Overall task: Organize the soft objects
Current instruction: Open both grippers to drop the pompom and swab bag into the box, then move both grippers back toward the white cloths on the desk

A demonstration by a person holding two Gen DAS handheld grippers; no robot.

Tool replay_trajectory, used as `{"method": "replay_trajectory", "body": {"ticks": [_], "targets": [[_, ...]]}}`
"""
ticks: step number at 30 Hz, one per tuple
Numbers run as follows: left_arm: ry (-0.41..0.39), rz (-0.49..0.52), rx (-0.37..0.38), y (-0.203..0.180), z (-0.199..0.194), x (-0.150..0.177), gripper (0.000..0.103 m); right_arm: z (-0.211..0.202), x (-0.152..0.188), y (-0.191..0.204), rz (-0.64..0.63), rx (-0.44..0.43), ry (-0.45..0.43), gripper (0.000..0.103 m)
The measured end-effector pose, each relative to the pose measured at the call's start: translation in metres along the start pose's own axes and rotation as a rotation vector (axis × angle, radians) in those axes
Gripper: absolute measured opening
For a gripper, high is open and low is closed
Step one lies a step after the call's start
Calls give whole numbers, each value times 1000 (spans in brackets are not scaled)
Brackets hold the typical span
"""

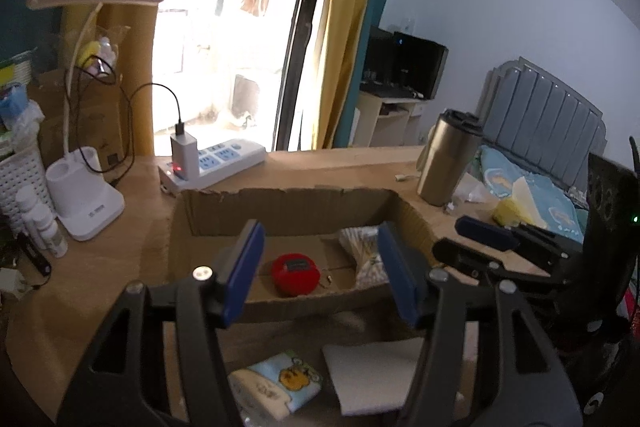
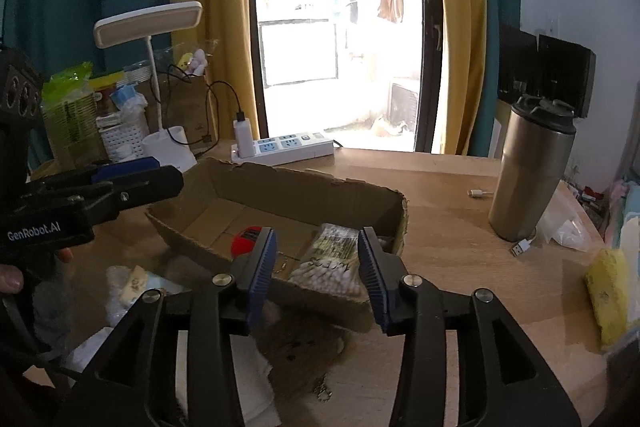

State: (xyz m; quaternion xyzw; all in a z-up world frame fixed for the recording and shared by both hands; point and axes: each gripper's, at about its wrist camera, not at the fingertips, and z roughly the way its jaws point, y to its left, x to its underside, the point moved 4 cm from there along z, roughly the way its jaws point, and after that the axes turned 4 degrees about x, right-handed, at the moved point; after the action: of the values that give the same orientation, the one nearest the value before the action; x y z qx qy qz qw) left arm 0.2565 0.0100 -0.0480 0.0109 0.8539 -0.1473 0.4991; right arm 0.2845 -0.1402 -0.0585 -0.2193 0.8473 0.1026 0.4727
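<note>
A shallow cardboard box (image 1: 288, 207) (image 2: 304, 187) sits mid-table. Inside lie a red round case (image 1: 295, 273) (image 2: 246, 239) and a pack of cotton swabs (image 1: 362, 251) (image 2: 332, 259). My left gripper (image 1: 320, 271) is open over the box's near edge, with nothing between its fingers. My right gripper (image 2: 316, 275) is open just short of the swab pack. In front of the box lie a cartoon-printed tissue pack (image 1: 276, 387) (image 2: 136, 283), a white cloth (image 1: 372, 375) and a brown fuzzy piece (image 2: 300, 351). A yellow sponge (image 2: 608, 299) (image 1: 508, 211) rests far right.
A steel tumbler (image 2: 532, 175) (image 1: 448, 163) stands right of the box, with a USB plug (image 2: 520, 247) by its foot. Behind the box lie a power strip (image 1: 216, 163) with a charger, a white desk lamp (image 1: 88, 203) and a cluttered white basket (image 1: 20, 171).
</note>
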Motion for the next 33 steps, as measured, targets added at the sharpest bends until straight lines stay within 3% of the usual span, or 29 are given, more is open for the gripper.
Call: {"method": "replay_trajectory", "body": {"ticks": [7, 33], "targets": [[-36, 5, 1, -3, -26, 3, 61, -20, 3, 13, -11, 4, -24, 51], [-67, 0, 13, -12, -90, 38, 62, -71, 27, 55, -52, 9, -53, 53]]}}
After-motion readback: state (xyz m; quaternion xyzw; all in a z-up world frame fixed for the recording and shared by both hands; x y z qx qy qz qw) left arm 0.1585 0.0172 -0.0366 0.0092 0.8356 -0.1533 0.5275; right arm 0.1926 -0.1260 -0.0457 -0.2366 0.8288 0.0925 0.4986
